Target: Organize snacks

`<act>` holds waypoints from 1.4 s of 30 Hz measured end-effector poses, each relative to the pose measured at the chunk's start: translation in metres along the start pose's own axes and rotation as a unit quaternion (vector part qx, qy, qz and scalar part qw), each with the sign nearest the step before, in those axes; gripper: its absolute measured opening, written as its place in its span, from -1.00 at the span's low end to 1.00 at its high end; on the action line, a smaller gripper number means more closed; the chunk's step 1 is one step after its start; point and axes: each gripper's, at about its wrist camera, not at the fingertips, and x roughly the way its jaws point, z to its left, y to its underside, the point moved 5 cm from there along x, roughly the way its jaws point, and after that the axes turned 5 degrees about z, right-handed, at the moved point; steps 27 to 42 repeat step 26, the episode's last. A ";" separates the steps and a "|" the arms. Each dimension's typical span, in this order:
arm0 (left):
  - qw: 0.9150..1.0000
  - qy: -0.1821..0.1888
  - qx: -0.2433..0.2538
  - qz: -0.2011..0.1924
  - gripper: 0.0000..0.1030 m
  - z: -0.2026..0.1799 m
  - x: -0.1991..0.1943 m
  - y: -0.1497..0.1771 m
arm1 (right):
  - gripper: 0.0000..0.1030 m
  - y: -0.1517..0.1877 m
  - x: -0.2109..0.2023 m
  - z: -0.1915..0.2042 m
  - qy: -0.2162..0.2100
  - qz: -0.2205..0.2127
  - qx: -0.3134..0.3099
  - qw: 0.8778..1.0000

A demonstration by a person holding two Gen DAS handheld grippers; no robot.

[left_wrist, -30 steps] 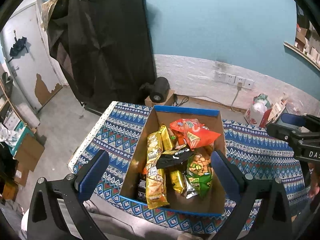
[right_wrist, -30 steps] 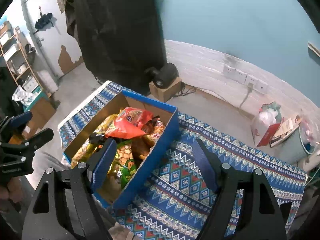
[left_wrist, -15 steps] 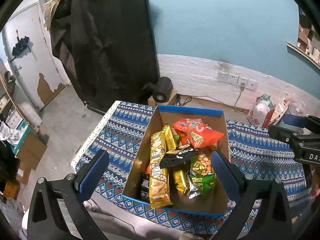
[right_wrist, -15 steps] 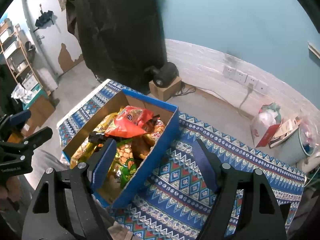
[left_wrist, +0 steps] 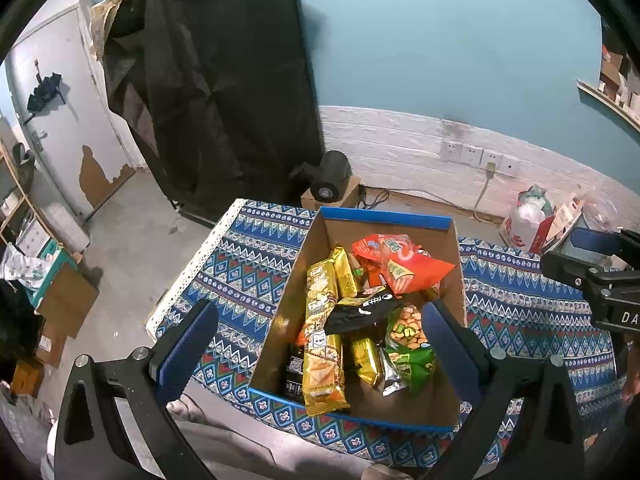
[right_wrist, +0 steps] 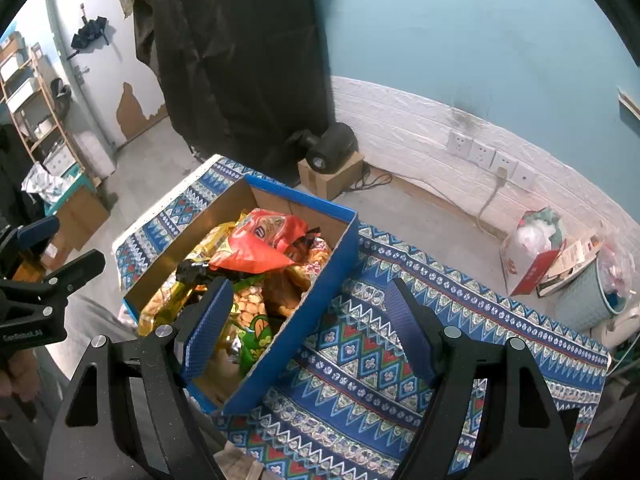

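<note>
A blue-rimmed cardboard box [left_wrist: 386, 218] [right_wrist: 304, 304] sits on a blue patterned tablecloth [left_wrist: 248, 264] [right_wrist: 360, 360], full of snack packs. On top lie an orange-red bag [left_wrist: 404, 264] [right_wrist: 260, 248], a black pack [left_wrist: 362, 312], long yellow packs [left_wrist: 322, 332] and a green peanut bag [left_wrist: 410, 344] [right_wrist: 252, 320]. My left gripper [left_wrist: 320, 348] is open and empty, held above the box's near end. My right gripper [right_wrist: 308, 332] is open and empty, above the box's right wall. Each gripper shows at the edge of the other's view.
A black backdrop cloth [left_wrist: 216, 80] hangs behind the table. A black lamp on a small carton [left_wrist: 332, 184] stands on the floor by the wall. A red-white bag [right_wrist: 528, 248] and a pale basket [right_wrist: 588, 292] stand at the right. Shelves and cartons are at the left.
Both views have shifted slightly; the box sits a little farther and lower in the left wrist view. Both grippers stay open and empty. The snacks have not moved.
</note>
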 end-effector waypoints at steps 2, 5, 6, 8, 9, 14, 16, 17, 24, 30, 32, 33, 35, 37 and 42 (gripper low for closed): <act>1.000 -0.001 0.001 0.001 0.99 0.000 0.000 0.000 | 0.50 0.000 0.000 0.000 0.001 0.000 0.000 1.000; 1.000 0.000 0.000 0.000 0.99 -0.001 0.000 0.000 | 0.50 0.000 0.000 0.001 0.001 0.000 0.001 1.000; 1.000 0.000 0.001 0.000 0.99 -0.001 0.000 0.000 | 0.50 0.000 0.000 0.001 0.001 0.001 0.001 1.000; 1.000 -0.001 0.000 0.000 0.99 -0.001 0.000 0.000 | 0.50 0.001 0.000 -0.001 0.001 0.002 0.000 1.000; 1.000 0.000 0.000 0.000 0.99 -0.001 0.000 0.000 | 0.50 0.001 0.000 -0.001 0.001 0.002 -0.001 1.000; 1.000 -0.004 -0.003 0.000 0.99 0.000 0.000 0.000 | 0.50 0.002 0.000 -0.002 0.001 0.003 -0.003 1.000; 1.000 -0.002 -0.004 -0.001 0.99 0.001 0.000 0.000 | 0.50 0.003 0.001 -0.004 0.001 0.005 -0.004 1.000; 1.000 -0.001 -0.004 -0.002 0.99 0.001 0.000 0.000 | 0.50 0.003 0.000 -0.003 0.001 0.005 -0.004 1.000; 1.000 0.001 0.002 -0.008 0.99 0.001 0.000 0.002 | 0.50 0.003 0.000 -0.003 0.002 0.006 -0.004 1.000; 1.000 0.001 0.003 -0.006 0.99 0.001 0.000 0.002 | 0.50 0.005 -0.001 -0.004 0.002 0.007 -0.005 1.000; 1.000 0.001 0.003 -0.006 0.99 0.001 0.000 0.002 | 0.50 0.005 -0.001 -0.004 0.002 0.007 -0.005 1.000; 1.000 0.001 0.003 -0.006 0.99 0.001 0.000 0.002 | 0.50 0.005 -0.001 -0.004 0.002 0.007 -0.005 1.000; 1.000 0.001 0.003 -0.006 0.99 0.001 0.000 0.002 | 0.50 0.005 -0.001 -0.004 0.002 0.007 -0.005 1.000; 1.000 0.001 0.003 -0.006 0.99 0.001 0.000 0.002 | 0.50 0.005 -0.001 -0.004 0.002 0.007 -0.005 1.000; 1.000 0.001 0.003 -0.006 0.99 0.001 0.000 0.002 | 0.50 0.005 -0.001 -0.004 0.002 0.007 -0.005 1.000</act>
